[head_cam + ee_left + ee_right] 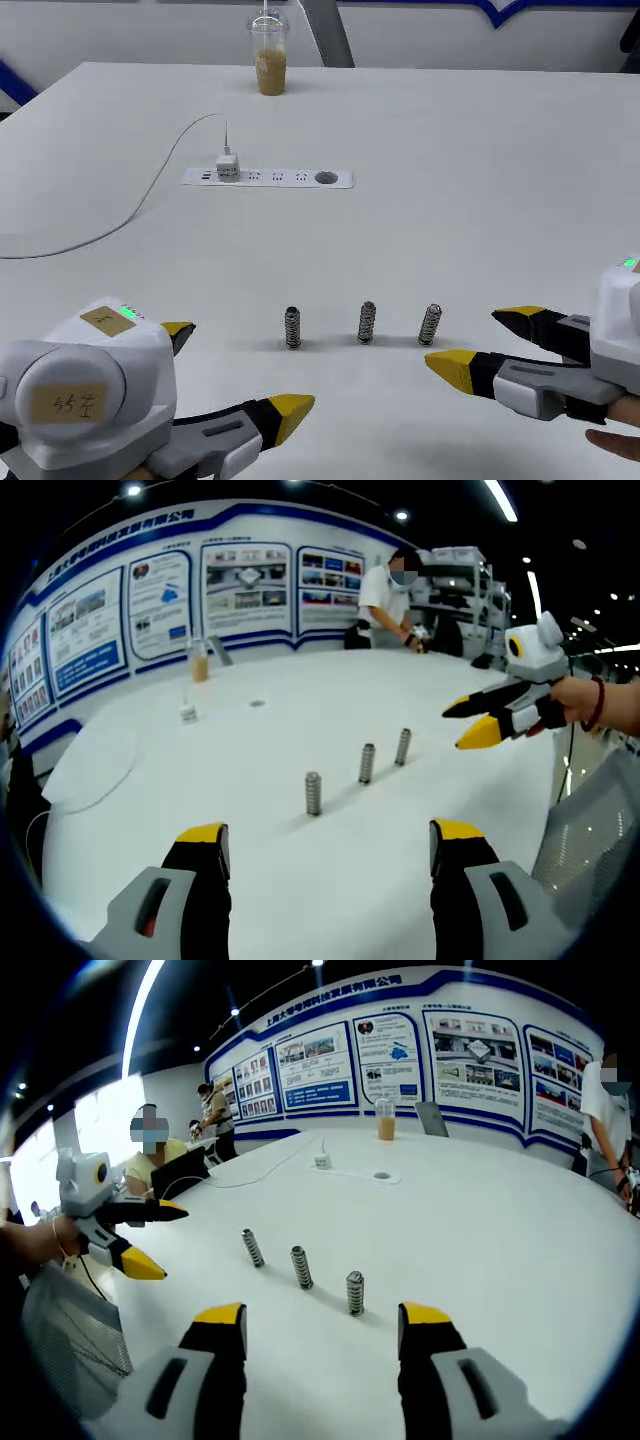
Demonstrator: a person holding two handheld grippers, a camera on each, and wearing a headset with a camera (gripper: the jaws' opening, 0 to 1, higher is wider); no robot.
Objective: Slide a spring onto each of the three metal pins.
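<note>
3 springs [366,322] are standing on the desk [480,180], on the person's side of the power strip [268,178], seemingly already fitted. So the left tool [238,367] and right tool [468,338] are hovering there spread, empty.

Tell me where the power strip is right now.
In the head view the power strip lies flat mid-table, left of centre, between the drink cup at the far edge and the row of three springs nearer the person. A white charger is plugged into its left end.
</note>
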